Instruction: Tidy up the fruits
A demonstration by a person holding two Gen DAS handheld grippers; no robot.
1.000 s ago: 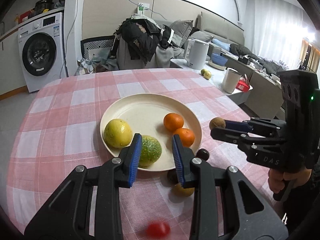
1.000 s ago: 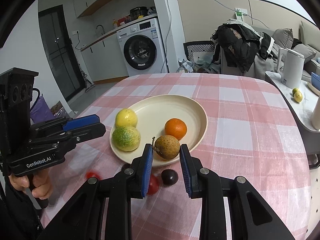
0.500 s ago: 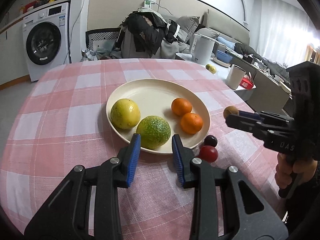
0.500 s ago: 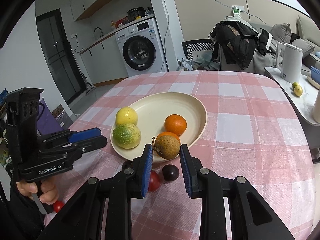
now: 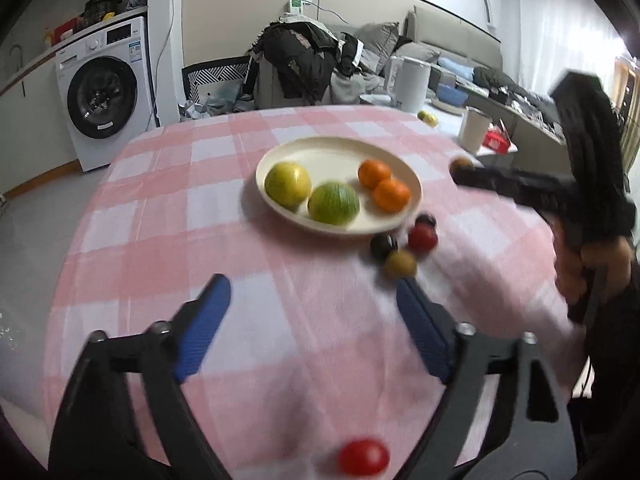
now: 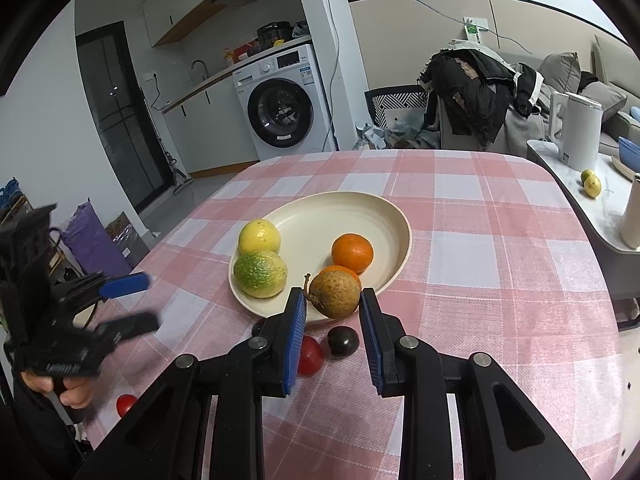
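A: L gripper [image 5: 312, 320]?
B: Fingers just spread wide, nothing btwn, red tomato [image 5: 363, 457] on counter [image 5: 160, 216] below them.
A: R gripper [image 6: 334, 320]?
B: Fingers clamped on brown fruit [image 6: 335, 294], plate [image 6: 400, 224] rim just beyond.

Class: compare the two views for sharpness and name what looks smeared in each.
Left wrist view: motion-blurred throughout, plate and right gripper smeared. Right wrist view: sharp on the brown fruit; only the left gripper is blurred.
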